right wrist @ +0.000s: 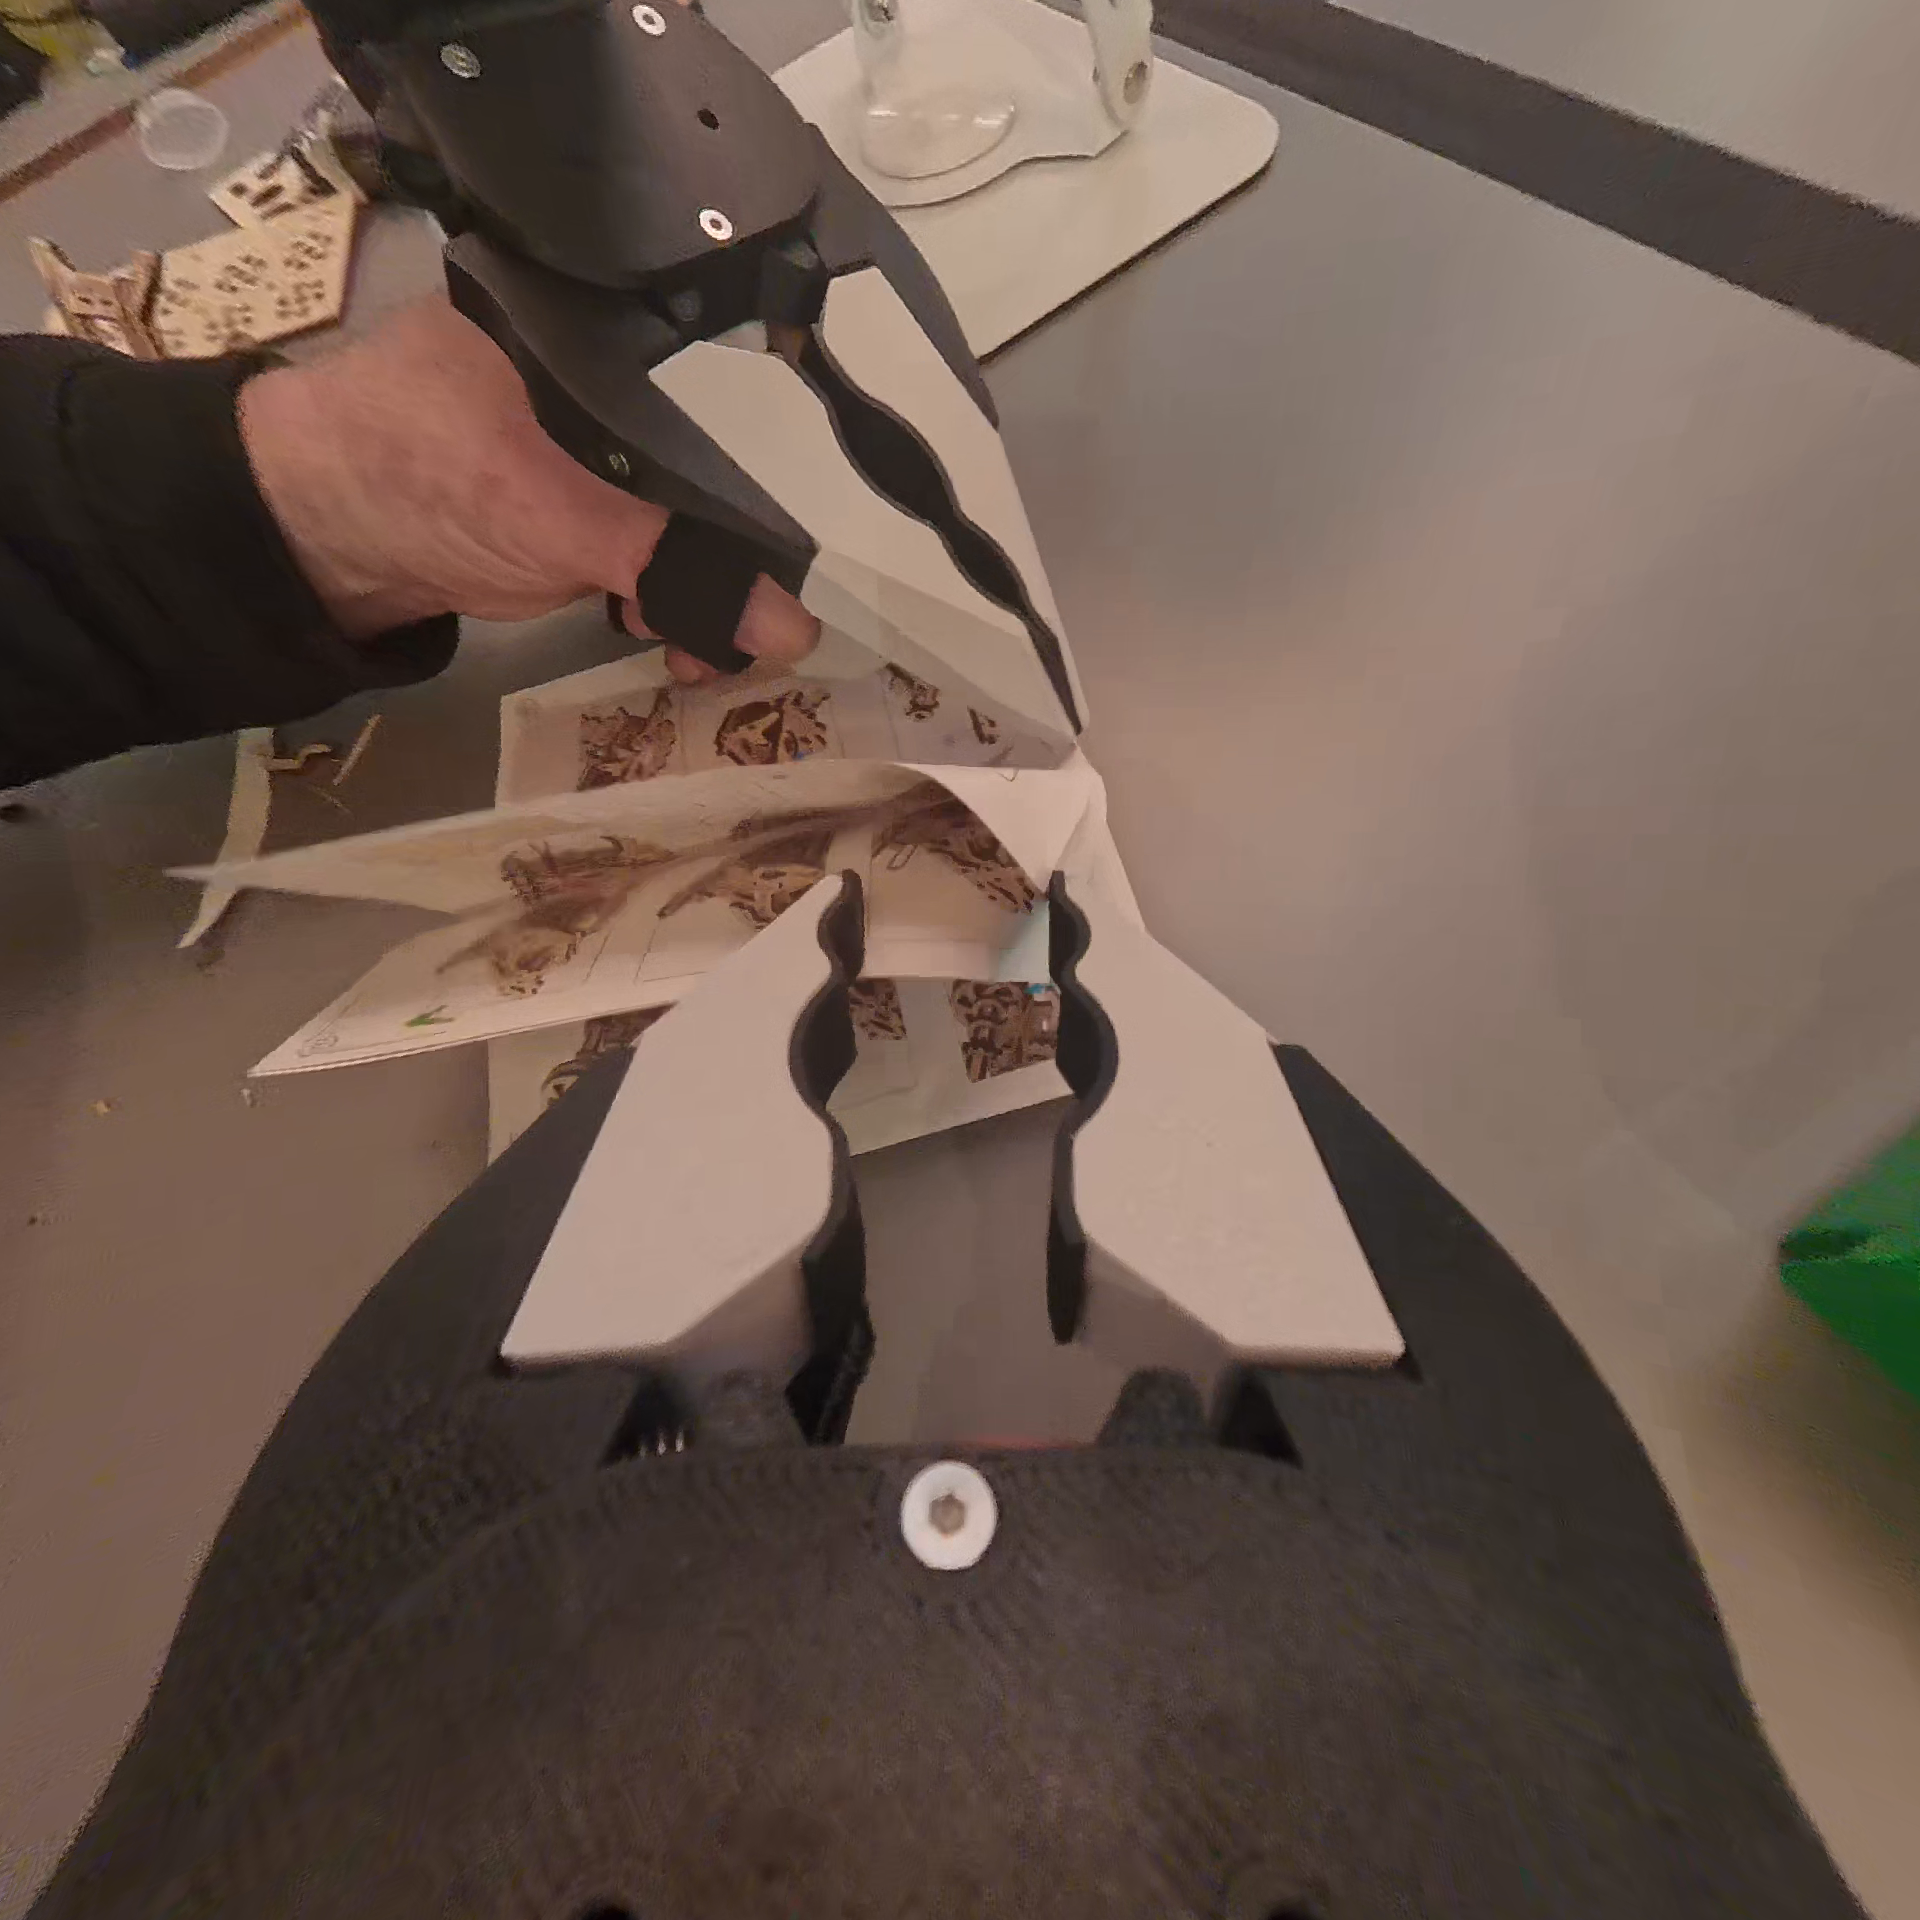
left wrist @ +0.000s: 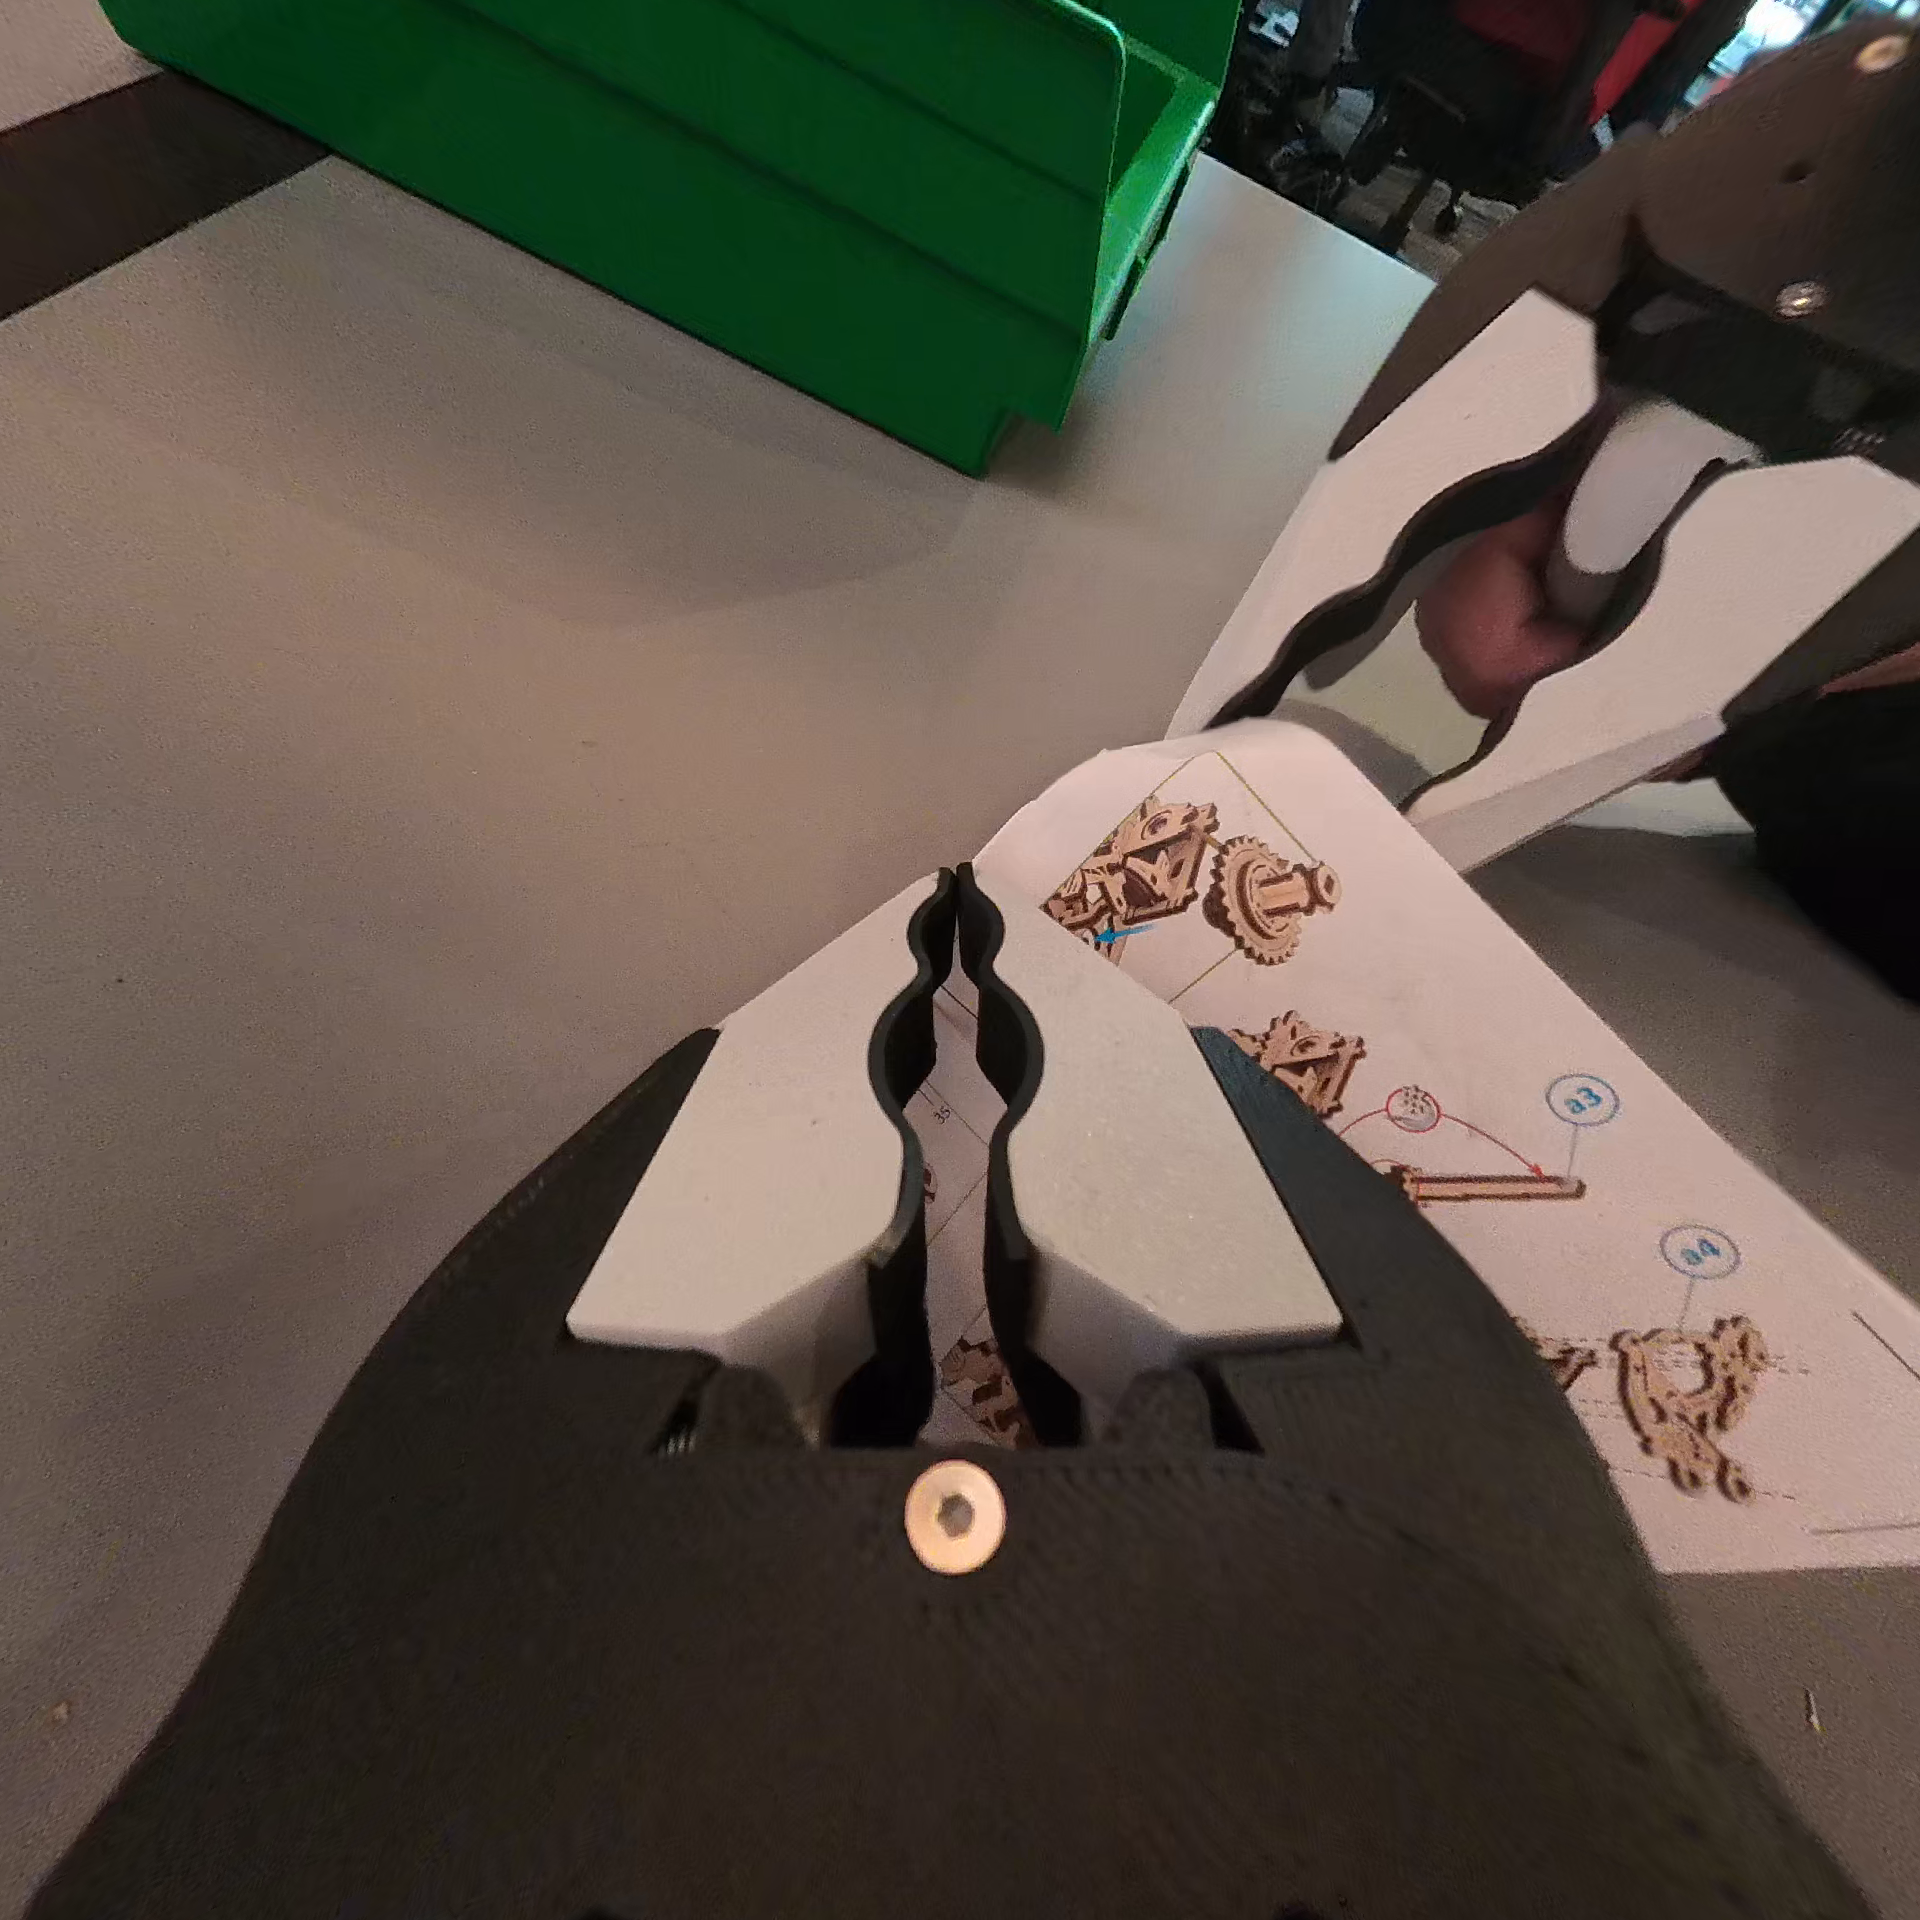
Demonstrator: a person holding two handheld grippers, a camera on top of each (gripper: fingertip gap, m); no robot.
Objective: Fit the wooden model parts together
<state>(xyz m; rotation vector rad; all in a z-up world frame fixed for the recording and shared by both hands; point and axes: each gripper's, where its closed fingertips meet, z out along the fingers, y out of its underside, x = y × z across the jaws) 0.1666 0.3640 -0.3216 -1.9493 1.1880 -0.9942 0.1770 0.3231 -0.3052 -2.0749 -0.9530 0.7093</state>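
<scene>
While its jaws meet at the tips, the left gripper (left wrist: 958,883) pinches a corner of the instruction sheet (left wrist: 1382,1132) and holds that corner lifted off the grey table (left wrist: 468,727). From the right wrist view the same left gripper (right wrist: 1070,727) comes down from above, its tips pressed together on the paper's raised corner, and the sheet (right wrist: 665,862) curls and folds up from the table (right wrist: 1455,623) beneath it. A bare hand (right wrist: 436,499) in a dark sleeve grips the left tool's handle, just above the sheet.

The right gripper (right wrist: 951,914) is spread wide with nothing between its fingers; its tips hover just over the near edge of the sheet. In the left wrist view that right gripper (left wrist: 1330,696) shows beyond the sheet, jaws apart.

Wooden parts (right wrist: 197,301), flat laser-cut boards, lie on the table well beyond the sheet, behind the hand. A green bin (left wrist: 727,187) stands well apart from the sheet on its far side in the left wrist view. A white tray (right wrist: 1174,177) carrying a clear object sits beyond the sheet, past the left gripper.
</scene>
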